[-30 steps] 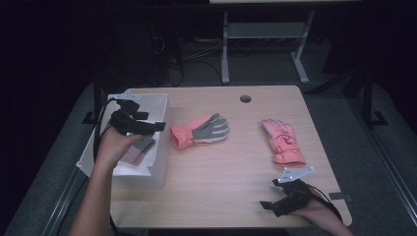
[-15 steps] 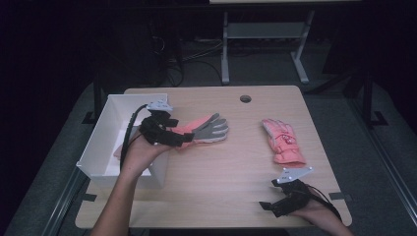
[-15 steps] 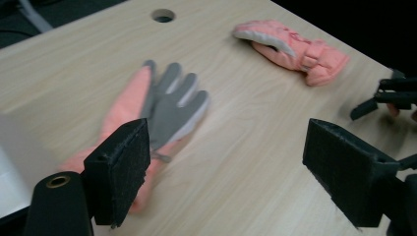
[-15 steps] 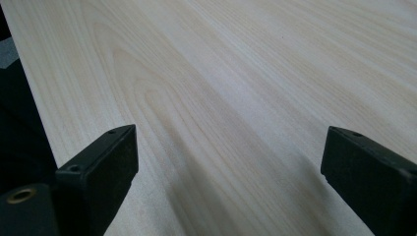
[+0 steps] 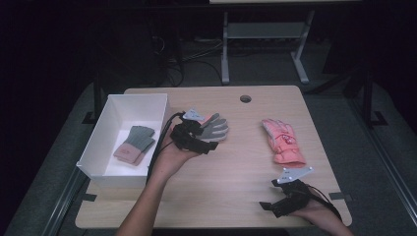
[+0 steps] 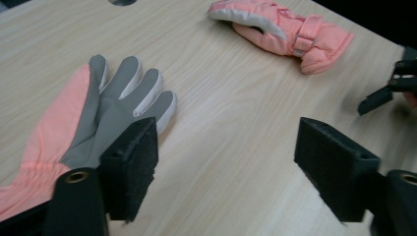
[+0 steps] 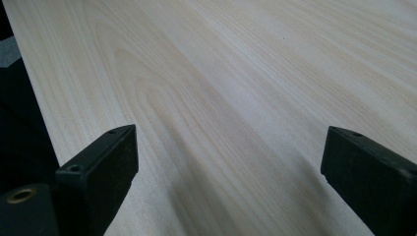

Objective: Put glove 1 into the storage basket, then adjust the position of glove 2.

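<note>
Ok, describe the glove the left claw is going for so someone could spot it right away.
On the wooden table, just right of the white box, a glove lies flat beside the open left claw. Unlike the all-pink padded glove farther right, it has a grey palm and fingers.

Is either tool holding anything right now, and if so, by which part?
Nothing is held. The left tool hovers open beside the grey-palmed glove; the right tool is open over the bare table.

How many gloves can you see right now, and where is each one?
3. A grey knit glove lies inside the white box; a grey-palmed pink glove lies mid-table by the left gripper; a pink ski glove lies toward the table's right. None looks hidden.
</note>
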Motion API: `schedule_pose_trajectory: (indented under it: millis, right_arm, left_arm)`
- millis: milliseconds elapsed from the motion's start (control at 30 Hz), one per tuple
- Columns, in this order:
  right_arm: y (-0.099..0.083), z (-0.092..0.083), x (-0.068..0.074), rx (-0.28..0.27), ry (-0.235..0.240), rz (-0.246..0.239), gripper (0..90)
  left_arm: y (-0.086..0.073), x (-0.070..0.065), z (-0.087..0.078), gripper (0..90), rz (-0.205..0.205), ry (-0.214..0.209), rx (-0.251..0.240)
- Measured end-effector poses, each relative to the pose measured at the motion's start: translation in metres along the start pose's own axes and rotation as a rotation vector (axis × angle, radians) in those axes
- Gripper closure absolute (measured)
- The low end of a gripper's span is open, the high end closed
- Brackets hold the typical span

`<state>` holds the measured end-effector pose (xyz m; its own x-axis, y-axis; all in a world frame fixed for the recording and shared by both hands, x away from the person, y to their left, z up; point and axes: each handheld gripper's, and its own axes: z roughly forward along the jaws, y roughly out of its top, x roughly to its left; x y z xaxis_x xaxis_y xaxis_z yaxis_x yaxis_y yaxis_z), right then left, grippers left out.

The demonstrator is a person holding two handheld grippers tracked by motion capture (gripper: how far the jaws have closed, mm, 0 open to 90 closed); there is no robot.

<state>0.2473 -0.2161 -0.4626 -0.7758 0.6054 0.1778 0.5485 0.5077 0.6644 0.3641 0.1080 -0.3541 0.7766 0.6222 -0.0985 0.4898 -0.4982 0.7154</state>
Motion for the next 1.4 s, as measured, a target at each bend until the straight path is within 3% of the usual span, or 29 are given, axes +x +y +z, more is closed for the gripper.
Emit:
schedule_pose_trajectory:
  millis: [133, 300, 367, 533, 700, 900, 1067, 1400]
  right_arm:
    - [-0.001, 0.000, -0.001, -0.002, 0.004, -0.004, 6.9]
    - [-0.002, -0.002, -0.001, -0.005, 0.003, 0.007, 7.0]
    - [-0.002, -0.002, -0.001, -0.004, 0.003, 0.001, 6.9]
    - [-0.002, -0.001, -0.001, 0.001, 0.007, 0.002, 7.0]
    - [-0.002, -0.001, -0.002, 0.005, 0.005, -0.002, 7.0]
    - [-0.003, 0.000, -0.003, 0.010, 0.006, -0.004, 7.0]
    - [-0.004, -0.001, -0.004, 0.010, 0.003, 0.005, 7.0]
    - [-0.006, -0.002, -0.003, 0.009, 0.001, 0.006, 7.0]
  left_arm:
    - [-0.001, 0.007, 0.013, 42.1, -0.008, 0.033, 0.008]
    - [-0.004, 0.025, 0.033, 65.3, -0.021, 0.104, 0.005]
    - [-0.005, 0.030, 0.039, 76.8, -0.056, 0.130, -0.013]
    - [-0.007, 0.048, 0.050, 88.0, -0.075, 0.193, 0.007]
    - [-0.009, 0.060, 0.059, 89.6, -0.100, 0.229, 0.027]
    - [-0.011, 0.068, 0.072, 89.6, -0.092, 0.284, 0.054]
    - [-0.014, 0.075, 0.077, 89.6, -0.105, 0.302, 0.067]
    - [-0.019, 0.077, 0.082, 89.8, -0.130, 0.257, 0.097]
